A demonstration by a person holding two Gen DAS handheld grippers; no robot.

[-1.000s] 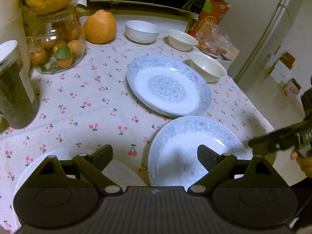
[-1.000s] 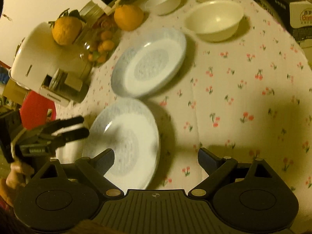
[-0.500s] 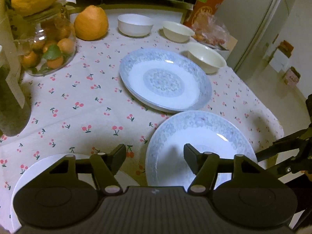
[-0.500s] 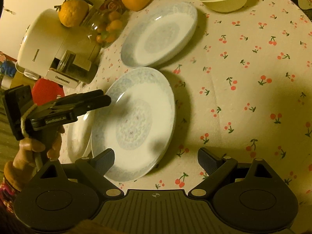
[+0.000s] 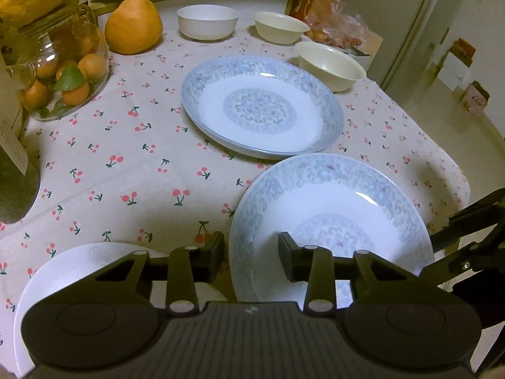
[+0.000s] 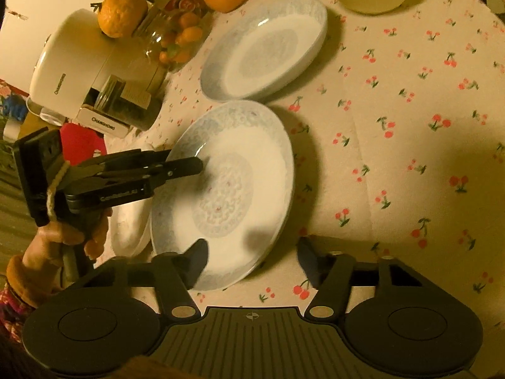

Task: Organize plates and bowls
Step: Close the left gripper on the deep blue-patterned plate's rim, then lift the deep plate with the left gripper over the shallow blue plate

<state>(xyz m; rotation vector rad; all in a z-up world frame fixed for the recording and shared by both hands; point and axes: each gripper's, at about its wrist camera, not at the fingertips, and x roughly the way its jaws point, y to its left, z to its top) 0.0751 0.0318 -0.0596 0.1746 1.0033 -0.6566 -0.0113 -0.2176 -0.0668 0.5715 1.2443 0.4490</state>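
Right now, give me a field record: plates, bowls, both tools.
near plate: blue-patterned plate, closest to both tools, its left edge over a plain white plate
far plate: second blue-patterned plate, flat on the cherry tablecloth
bowls: white bowl, two cream bowls at the far side
left tool: closing, near plate's left rim between its jaws, pads not yet pressing
right tool: closing, near plate's near rim between its jaws, not pressing
other: glass jar of small oranges
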